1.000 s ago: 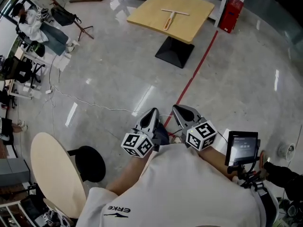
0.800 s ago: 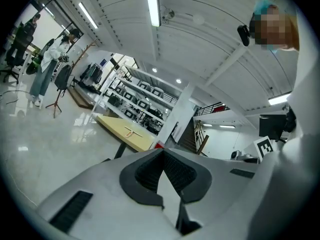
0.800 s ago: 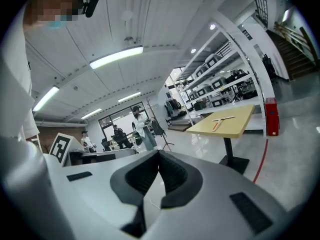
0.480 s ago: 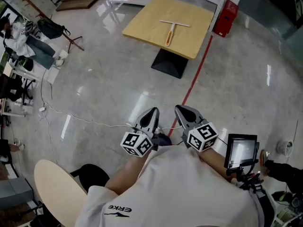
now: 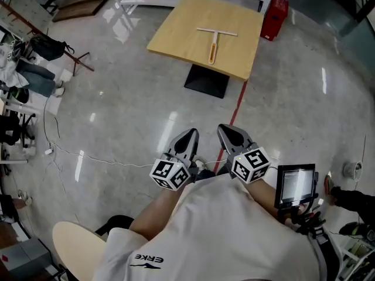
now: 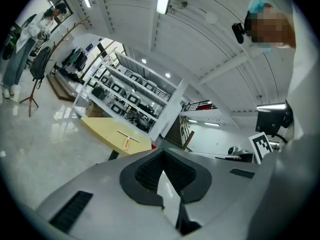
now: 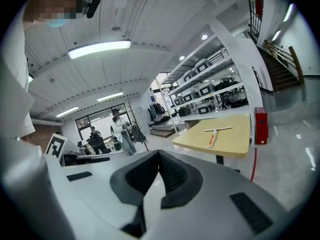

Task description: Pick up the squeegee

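Observation:
The squeegee (image 5: 213,43) lies flat on a square yellow table (image 5: 176,34) far ahead, pale crossbar away from me, orange handle towards me. It also shows small in the left gripper view (image 6: 127,140) and the right gripper view (image 7: 214,135). My left gripper (image 5: 190,134) and right gripper (image 5: 225,129) are held side by side close to my body, well short of the table. Both are shut and hold nothing; the same shows for the left gripper (image 6: 162,152) and the right gripper (image 7: 159,152) in their own views.
The table stands on a black base (image 5: 206,81) on polished grey floor. A red box (image 5: 275,9) stands at its far right corner and a red floor line (image 5: 234,113) runs towards me. A cable (image 5: 105,160) crosses the floor at left. A tablet (image 5: 295,183) is at my right; a round pale table (image 5: 82,253) at lower left.
I have walked nearer the yellow table, which sits lower and larger in the head view. Both grippers came along with me, side by side and still shut.

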The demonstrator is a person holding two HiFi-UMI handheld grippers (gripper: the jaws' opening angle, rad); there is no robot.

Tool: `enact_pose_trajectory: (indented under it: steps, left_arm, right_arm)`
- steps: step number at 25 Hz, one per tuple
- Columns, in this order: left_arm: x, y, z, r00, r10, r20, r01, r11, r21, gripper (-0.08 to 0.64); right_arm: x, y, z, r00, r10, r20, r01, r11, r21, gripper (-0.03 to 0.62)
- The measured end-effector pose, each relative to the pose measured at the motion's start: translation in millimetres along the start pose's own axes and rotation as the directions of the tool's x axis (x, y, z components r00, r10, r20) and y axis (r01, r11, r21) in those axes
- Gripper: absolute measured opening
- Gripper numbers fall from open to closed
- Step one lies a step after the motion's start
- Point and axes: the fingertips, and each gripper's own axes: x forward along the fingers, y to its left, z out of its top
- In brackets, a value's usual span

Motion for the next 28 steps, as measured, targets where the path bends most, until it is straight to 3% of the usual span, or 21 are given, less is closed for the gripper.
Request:
enact_pose_trajectory:
  steps: [12, 21, 26, 28]
  left_arm:
    - [56, 26, 19, 1.000, -0.026, -0.005, 0.026, 0.999, 0.028, 0.003]
    - [146, 44, 47, 1.000, -0.011, -0.006, 0.011, 0.997, 0.072, 0.003]
    - [233, 55, 49, 0.999, 0.022, -0.035, -0.019, 0.996, 0.083, 0.003]
    - [243, 58, 52, 0.999, 0.031, -0.045, -0.027, 0.996, 0.082, 0.003]
  right_arm:
    - [32, -51, 26, 0.995, -0.071, 0.065, 0.070, 0.997, 0.011, 0.005]
    - [70, -128, 76, 0.991, -0.077, 0.110, 0.075, 0.997, 0.022, 0.005]
    - [93, -209, 101, 0.992, -0.073, 0.098, 0.069, 0.996, 0.048, 0.005]
    - [98, -219, 107, 0.993, -0.074, 0.093, 0.069, 0.996, 0.056, 0.005]
